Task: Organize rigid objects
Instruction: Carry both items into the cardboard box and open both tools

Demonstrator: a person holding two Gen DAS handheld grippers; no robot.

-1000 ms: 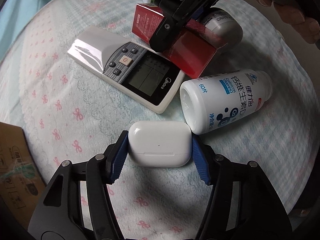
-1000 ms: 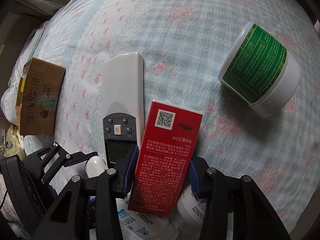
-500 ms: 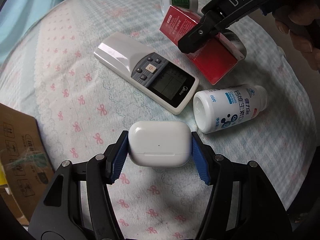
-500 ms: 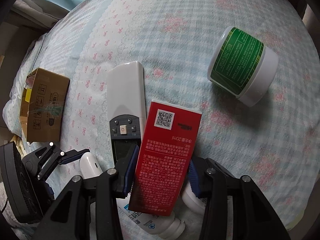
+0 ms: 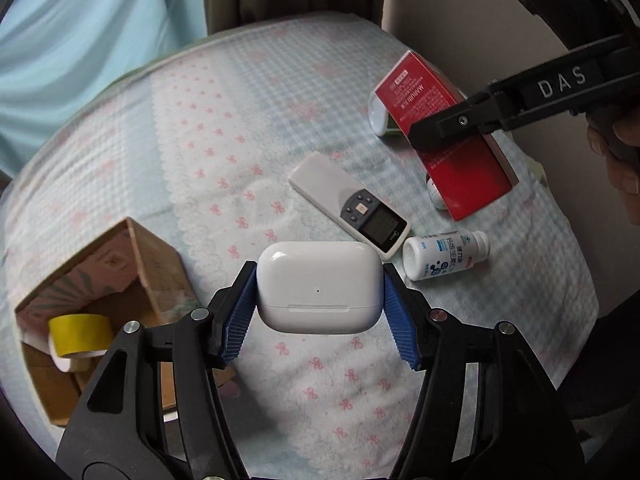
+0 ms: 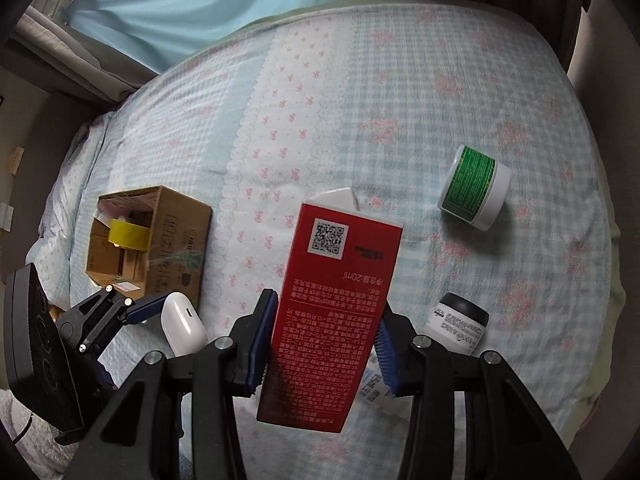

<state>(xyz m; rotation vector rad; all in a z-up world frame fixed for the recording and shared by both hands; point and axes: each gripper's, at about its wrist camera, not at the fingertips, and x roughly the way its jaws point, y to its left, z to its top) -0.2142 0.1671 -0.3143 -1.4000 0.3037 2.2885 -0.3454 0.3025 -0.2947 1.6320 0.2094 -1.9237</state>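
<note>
— What do I have between the fingers on the left?

— My left gripper point(image 5: 320, 312) is clamped on the white earbud case point(image 5: 318, 286): smooth, glossy plastic, a rounded pillow shape, pinched at both ends by the ribbed blue pads point(image 5: 240, 320). It sits in the middle of the left wrist view, clear of the bedspread point(image 5: 240, 120) below it.

— And the right?

— My right gripper point(image 6: 322, 344) is closed on the red carton point(image 6: 332, 312), a tall, flat-sided cardboard box with fine white print and a QR code near its top edge. The pads press its two narrow sides at lower centre of the right wrist view.

— What lies farther out?

— In the left wrist view, a white remote point(image 5: 348, 210) with a grey screen lies just above the case, and a white pill bottle point(image 5: 444, 256) lies on its side touching its lower end. The open cardboard box point(image 5: 100, 304) stands at lower left with a yellow tape roll point(image 5: 80, 332) inside. In the right wrist view, a green-labelled white jar point(image 6: 476, 192) lies at right, well apart, and a small black-lidded jar point(image 6: 460, 324) stands near the right finger. The bedspread is soft, crinkled cloth, pale blue check with pink bows.
</note>
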